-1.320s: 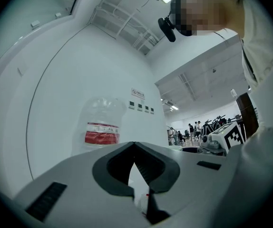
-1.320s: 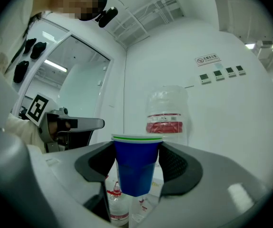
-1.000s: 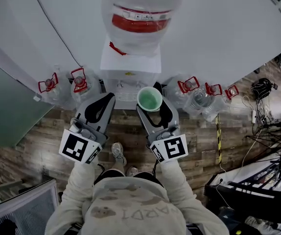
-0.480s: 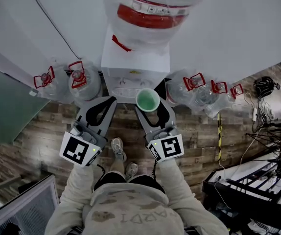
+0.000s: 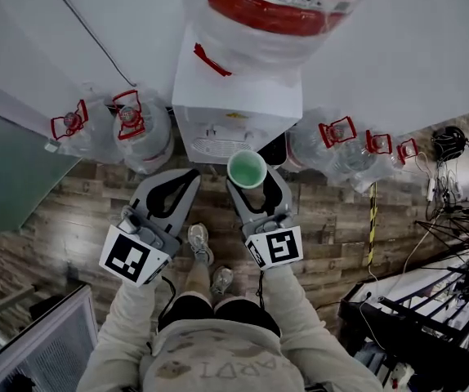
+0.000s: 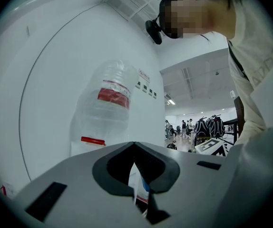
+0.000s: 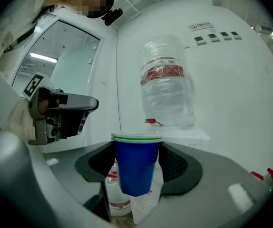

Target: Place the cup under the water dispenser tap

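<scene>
Carrying stage: right gripper point(image 7: 137, 167) pinches the blue cup point(image 5: 247, 168) upright by its sides, in the air just in front of the water dispenser point(image 5: 234, 109), not yet under the tap; left gripper point(image 5: 171, 188) is pressed together, nothing in it, off to the cup's left. Next move, I'd judge: push forward and lower into the tap recess, cup kept level; taps too small to pick out. Spare bottles point(image 5: 143, 133) flank the dispenser both sides; approach straight in.

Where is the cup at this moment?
In the head view, the cup is held upright in the right gripper, centre frame, just in front of the white water dispenser.
</scene>
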Demonstrator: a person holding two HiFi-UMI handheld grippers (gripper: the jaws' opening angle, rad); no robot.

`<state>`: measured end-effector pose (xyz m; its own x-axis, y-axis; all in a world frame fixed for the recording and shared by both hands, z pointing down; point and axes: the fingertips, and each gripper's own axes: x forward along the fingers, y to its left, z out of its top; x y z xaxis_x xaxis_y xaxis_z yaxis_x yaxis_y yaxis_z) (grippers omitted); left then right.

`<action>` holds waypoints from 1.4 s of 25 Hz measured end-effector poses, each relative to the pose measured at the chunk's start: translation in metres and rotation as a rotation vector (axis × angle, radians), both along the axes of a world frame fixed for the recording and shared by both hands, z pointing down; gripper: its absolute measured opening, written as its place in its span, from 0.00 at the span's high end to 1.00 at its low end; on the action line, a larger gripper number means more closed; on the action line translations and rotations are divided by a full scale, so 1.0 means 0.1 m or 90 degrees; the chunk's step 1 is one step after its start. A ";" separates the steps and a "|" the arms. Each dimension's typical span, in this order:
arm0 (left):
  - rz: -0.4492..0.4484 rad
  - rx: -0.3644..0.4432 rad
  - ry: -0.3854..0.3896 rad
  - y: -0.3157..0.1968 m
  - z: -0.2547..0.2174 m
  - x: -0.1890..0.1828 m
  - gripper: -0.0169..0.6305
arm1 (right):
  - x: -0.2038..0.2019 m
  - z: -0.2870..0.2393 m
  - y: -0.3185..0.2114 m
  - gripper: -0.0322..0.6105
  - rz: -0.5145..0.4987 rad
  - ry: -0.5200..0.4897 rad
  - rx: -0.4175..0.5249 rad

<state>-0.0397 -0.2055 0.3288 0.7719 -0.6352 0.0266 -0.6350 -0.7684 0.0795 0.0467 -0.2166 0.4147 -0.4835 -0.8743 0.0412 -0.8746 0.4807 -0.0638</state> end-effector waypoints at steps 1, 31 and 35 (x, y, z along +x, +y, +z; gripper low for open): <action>-0.003 -0.012 -0.002 -0.01 0.08 -0.01 0.96 | 0.00 0.08 -0.02 0.49 0.001 0.001 -0.001; 0.004 -0.105 -0.018 -0.21 1.75 0.03 0.96 | 0.11 2.49 -0.73 0.49 0.039 0.039 -0.100; -0.006 -0.113 -0.019 -0.21 1.94 -0.03 0.96 | 0.16 2.80 -0.84 0.49 0.054 0.044 -0.110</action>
